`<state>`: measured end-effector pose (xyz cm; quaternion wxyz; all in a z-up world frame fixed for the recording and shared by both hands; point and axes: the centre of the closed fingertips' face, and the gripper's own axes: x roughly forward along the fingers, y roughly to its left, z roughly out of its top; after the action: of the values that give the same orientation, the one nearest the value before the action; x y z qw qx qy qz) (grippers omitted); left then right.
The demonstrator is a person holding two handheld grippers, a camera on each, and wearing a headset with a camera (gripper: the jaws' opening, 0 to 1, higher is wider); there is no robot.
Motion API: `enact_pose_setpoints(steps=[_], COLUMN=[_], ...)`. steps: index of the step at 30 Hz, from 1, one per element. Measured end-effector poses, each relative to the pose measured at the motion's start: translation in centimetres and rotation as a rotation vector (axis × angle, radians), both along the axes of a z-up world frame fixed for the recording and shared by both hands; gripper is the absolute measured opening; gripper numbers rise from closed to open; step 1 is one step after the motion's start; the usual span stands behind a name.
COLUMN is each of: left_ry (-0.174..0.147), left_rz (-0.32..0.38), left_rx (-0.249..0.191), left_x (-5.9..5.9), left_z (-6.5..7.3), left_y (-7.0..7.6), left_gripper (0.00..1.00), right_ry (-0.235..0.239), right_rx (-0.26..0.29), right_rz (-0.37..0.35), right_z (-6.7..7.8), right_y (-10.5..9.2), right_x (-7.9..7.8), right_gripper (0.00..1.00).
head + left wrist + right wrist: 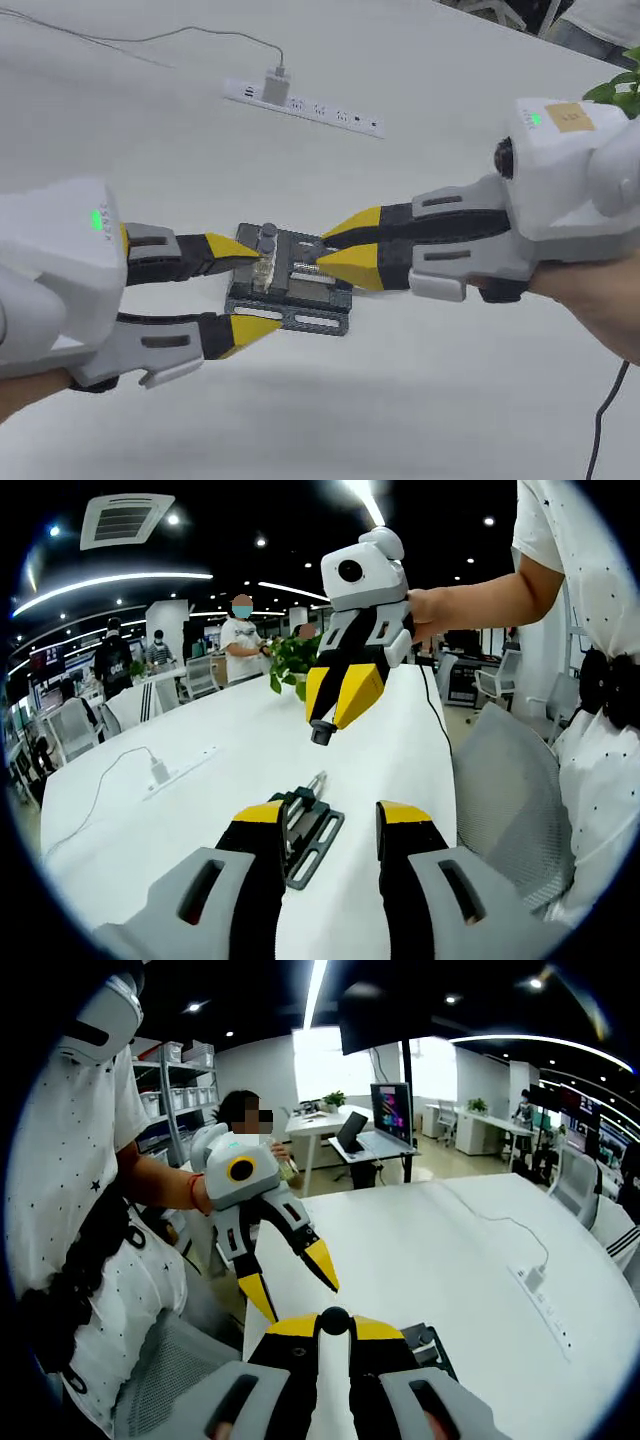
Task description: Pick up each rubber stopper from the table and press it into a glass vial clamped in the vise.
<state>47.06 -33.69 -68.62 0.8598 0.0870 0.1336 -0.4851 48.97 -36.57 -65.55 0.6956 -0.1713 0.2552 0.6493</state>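
Already two grey stoppers (268,236) look seated on vials (263,270) in the vise (300,305) on the tabletop (450,400); at least one is left. My right gripper (322,255) has its fingers pinched on a dark stopper (333,1320) over the vise. Its axis seems to run along the fingers, end outward. My left gripper (252,290) has its fingers spread, holding nothing.

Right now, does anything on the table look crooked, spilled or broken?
Nothing stands out. The vise sits flat on the table, the vials in it look upright, and the right tongs hold a stopper squarely at their tips.
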Motion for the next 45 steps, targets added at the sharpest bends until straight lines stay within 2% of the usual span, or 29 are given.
enact_pose_setpoints(steps=[8,10,12,15,17,19,21,23,24,25,29,33,39,45], left_ry=[0.008,0.019,0.006,0.012,0.034,0.028,0.045,0.038,0.057,0.053,0.061,0.070,0.076,0.081], left_rz=[0.041,0.043,0.040,0.042,0.043,0.040,0.038,0.031,0.026,0.026,0.024,0.025,0.024,0.025], left_rx=[0.008,0.005,-0.002,-0.011,-0.022,-0.027,-0.041,-0.049,-0.060,-0.062,-0.081,-0.087,-0.093,-0.100], left_x=[0.4,0.4,0.5,0.6,0.6,0.5,0.5,0.5,0.4,0.5,0.7,0.9,1.1,1.2], left_z=[-1.4,-1.8,-2.1,-2.5,-2.9,-3.3,-3.6,-3.9,-4.1,-4.3,-4.6,-5.0,-5.3,-5.4], left_y=[2.3,2.7,2.9,3.2,3.3,3.4,3.4,3.5,3.4,3.5,3.7,3.8,3.8,3.8], left_gripper=[0.51,0.56,0.62,0.70,0.74,0.77,0.82,0.86,0.89,0.91,0.95,0.98,0.98,0.99], right_ry=[0.003,0.004,-0.002,0.004,0.008,0.009,0.013,0.011,0.010,0.013,0.012,0.008,0.000,-0.004], right_rx=[-0.045,-0.059,-0.078,-0.104,-0.129,-0.151,-0.167,-0.196,-0.215,-0.224,-0.282,-0.331,-0.399,-0.440], right_rz=[-0.021,-0.030,-0.040,-0.051,-0.053,-0.056,-0.056,-0.054,-0.057,-0.058,-0.065,-0.053,-0.038,-0.029], right_z=[-1.5,-1.9,-2.2,-2.8,-3.4,-4.0,-4.7,-5.6,-6.1,-6.5,-8.9,-10.8,-12.6,-14.1], right_y=[1.1,1.4,1.6,1.8,1.9,2.1,2.3,2.4,2.5,2.6,2.6,2.8,2.7,2.5], right_x=[1.5,2.0,2.5,3.1,3.4,3.6,3.9,4.1,4.3,4.4,5.5,5.9,6.0,6.4], right_gripper=[0.06,0.06,0.06,0.06,0.06,0.06,0.06,0.06,0.06,0.06,0.06,0.06,0.06,0.06])
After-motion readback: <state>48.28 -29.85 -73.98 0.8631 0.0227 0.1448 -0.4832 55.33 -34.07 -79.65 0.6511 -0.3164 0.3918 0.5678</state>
